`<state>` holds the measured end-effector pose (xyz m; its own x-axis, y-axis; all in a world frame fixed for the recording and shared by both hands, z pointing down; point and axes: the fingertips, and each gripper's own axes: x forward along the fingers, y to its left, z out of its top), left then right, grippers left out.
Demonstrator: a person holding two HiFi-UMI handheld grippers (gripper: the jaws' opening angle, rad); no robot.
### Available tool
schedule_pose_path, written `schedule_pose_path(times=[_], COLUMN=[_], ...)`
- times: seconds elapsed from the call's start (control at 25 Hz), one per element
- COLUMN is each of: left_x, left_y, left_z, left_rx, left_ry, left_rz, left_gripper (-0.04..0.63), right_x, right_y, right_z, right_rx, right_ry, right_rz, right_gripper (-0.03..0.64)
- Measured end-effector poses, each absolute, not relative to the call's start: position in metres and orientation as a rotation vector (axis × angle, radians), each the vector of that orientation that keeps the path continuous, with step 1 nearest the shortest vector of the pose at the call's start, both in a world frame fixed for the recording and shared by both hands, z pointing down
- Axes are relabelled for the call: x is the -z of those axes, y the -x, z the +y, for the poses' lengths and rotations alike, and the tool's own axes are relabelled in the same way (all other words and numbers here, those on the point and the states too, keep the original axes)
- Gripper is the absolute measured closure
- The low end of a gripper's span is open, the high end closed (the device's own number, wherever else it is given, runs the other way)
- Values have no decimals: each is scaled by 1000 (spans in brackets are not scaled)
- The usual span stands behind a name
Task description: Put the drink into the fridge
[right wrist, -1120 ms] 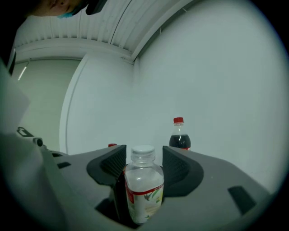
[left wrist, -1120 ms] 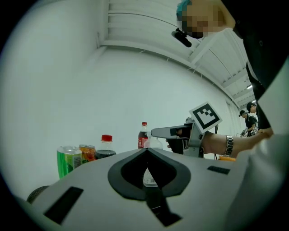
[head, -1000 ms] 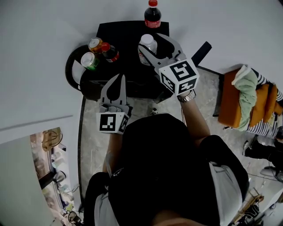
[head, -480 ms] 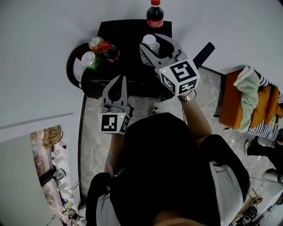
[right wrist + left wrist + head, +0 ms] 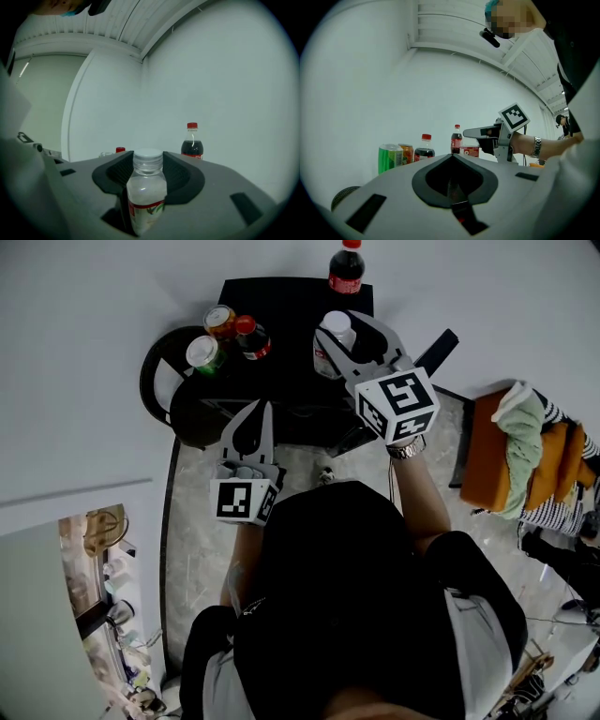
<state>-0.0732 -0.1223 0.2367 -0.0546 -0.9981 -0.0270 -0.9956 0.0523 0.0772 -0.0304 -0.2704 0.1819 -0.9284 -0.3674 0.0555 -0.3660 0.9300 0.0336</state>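
green can [image 5: 203,352]: upright at the left front of the black unit's top, just beside the orange can
orange can [image 5: 220,322]: upright, just behind the green can
small cola bottle [image 5: 251,337]: red cap, upright, just right of the two cans
left gripper [image 5: 255,411]: held level on the near side of the unit, pointing toward the cans; its jaws are pressed fully together with nothing between them
black unit [image 5: 286,301]: dark flat top that bears all five drinks; I cannot tell from here whether it is the fridge
clear bottle [image 5: 330,348]: the drink, with a white cap and a red-and-green label; it stands upright on the unit's top toward the right front, between the right gripper's jaws
right gripper [image 5: 345,329]: held level; its jaws stand wide and have just been closing, and one pad now lies against each side of the clear bottle below the cap
tall cola bottle [image 5: 346,271]: red cap, upright at the back edge of the unit, apart from the right gripper
wristwatch [image 5: 405,451]: on the wrist behind the right gripper
orange seat [image 5: 492,460]: on the floor at the far right, with pale green cloth heaped on it
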Motion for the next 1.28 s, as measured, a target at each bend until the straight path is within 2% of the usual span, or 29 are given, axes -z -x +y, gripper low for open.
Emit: schedule_pose_path(times=[0.76,1.28], left_x=[-243,-279], left_y=[140,170], left_z=[-28,40], left_rx=[150,135], left_ry=[-2240,-2264], left_rz=[-2113,-1961], left_gripper=[586,586], right_x=[-172,-220], right_y=[68,89], right_z=[-175,-86], right_rx=[-22,-96], right_ry=[-732,-812], right_rz=[-2996,-2899], right_gripper=[417,417])
